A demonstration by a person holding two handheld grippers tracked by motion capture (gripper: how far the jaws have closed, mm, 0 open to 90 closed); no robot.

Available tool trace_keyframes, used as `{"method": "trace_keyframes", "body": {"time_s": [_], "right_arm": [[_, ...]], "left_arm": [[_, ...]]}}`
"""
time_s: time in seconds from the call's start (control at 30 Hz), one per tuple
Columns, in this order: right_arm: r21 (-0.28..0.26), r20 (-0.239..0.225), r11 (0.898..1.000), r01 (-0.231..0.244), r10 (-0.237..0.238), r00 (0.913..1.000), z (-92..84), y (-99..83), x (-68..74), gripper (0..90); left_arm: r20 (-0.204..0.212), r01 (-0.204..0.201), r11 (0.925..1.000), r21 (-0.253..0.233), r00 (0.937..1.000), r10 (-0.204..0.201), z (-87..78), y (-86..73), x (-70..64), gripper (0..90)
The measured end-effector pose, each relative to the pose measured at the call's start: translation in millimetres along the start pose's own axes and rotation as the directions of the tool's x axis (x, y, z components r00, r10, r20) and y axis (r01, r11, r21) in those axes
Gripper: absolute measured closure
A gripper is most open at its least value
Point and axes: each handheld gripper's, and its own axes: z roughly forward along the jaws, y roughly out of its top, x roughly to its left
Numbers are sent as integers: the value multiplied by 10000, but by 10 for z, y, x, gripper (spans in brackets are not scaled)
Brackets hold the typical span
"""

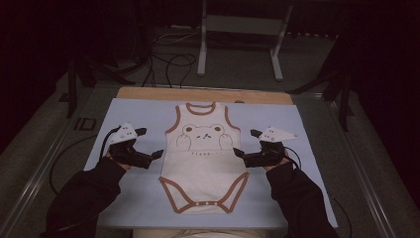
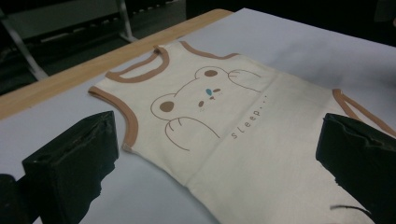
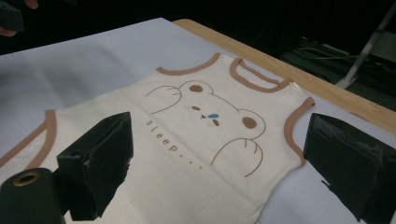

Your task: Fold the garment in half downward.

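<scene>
Left gripper (image 1: 152,143) and right gripper (image 1: 246,142), jaws spread, flank the baby bodysuit (image 1: 204,156); it lies flat, unfolded, mid-bench (image 1: 124,198). We judge folding not yet begun; no grasp made.

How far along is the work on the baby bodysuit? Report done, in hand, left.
Done: the bodysuit lies flat, face up, on the pale blue mat, bear print showing, no fold in it. In hand: the left gripper and right gripper sit open at its two side edges, holding nothing. Left: gripping the fabric and whatever handling follows, likely folding.
</scene>
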Motion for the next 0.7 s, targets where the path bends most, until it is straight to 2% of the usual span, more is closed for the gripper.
{"method": "trace_keyframes", "body": {"time_s": [0.13,0.47,0.57,0.7], "right_arm": [[-51,63,9999,-116,117,9999,78,-31,-67,83],[597,536,9970,-502,470,9975,256,-149,-241,83],[640,455,9959,-645,617,9971,300,-186,-268,83],[870,434,9922,-895,859,9954,363,-242,-283,83]], "left_arm": [[-6,59,9997,235,10000,-59,85,-9,31,2],[-45,357,9967,726,9994,-354,337,-57,91,2],[92,564,9935,989,9983,-575,422,-72,116,2],[-41,585,9912,1187,9983,-584,518,-94,153,2]]}}
